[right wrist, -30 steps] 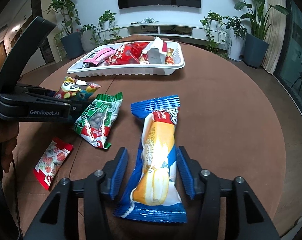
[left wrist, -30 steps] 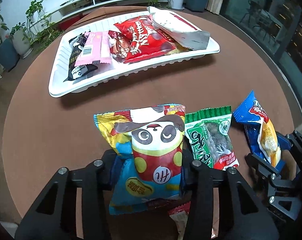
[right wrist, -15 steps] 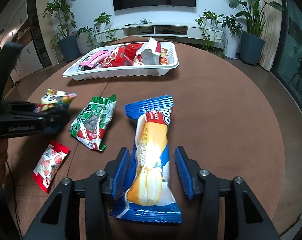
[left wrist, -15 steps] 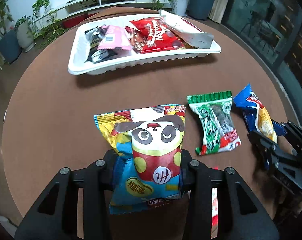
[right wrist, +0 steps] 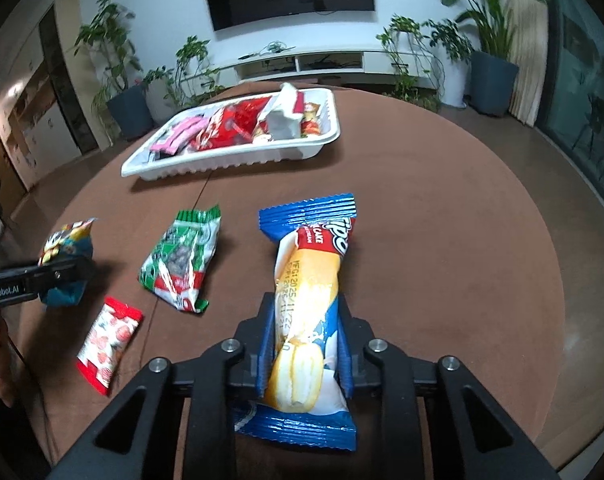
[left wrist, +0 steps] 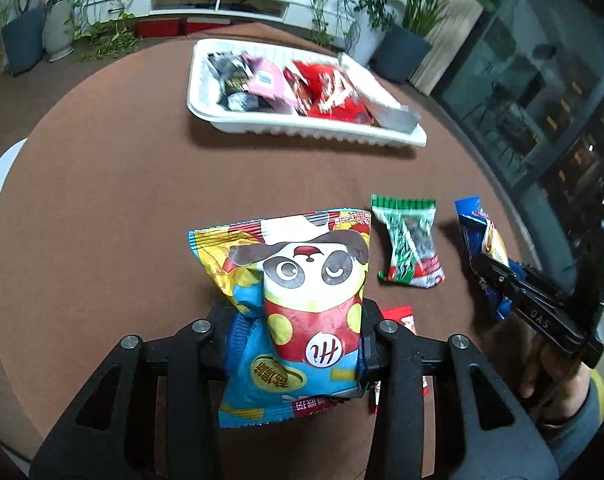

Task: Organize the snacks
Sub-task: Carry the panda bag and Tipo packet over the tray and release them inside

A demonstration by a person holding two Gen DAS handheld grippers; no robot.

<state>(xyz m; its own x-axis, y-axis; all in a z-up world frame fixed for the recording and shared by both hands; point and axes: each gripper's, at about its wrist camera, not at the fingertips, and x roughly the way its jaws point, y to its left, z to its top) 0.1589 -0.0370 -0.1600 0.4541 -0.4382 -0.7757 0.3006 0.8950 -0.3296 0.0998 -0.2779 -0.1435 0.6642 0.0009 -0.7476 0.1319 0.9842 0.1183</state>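
Note:
My left gripper (left wrist: 298, 336) is shut on a panda snack bag (left wrist: 298, 304) and holds it above the round brown table (left wrist: 102, 220). My right gripper (right wrist: 303, 344) is shut on a blue cake bar packet (right wrist: 305, 304), lifted off the table; it also shows in the left wrist view (left wrist: 481, 240). A white tray (right wrist: 230, 160) with several snack packs stands at the far side, also seen in the left wrist view (left wrist: 302, 130). A green snack pack (right wrist: 182, 260) and a small red pack (right wrist: 108, 340) lie on the table between the grippers.
The table edge curves close on the right and left. A TV console (right wrist: 302, 64) and potted plants (right wrist: 126, 92) stand beyond the table. A glass wall (left wrist: 541, 92) is at the right.
The right gripper has closed on the blue cake bar packet and lifted it. The left gripper has risen with the panda bag and moved back from the tray.

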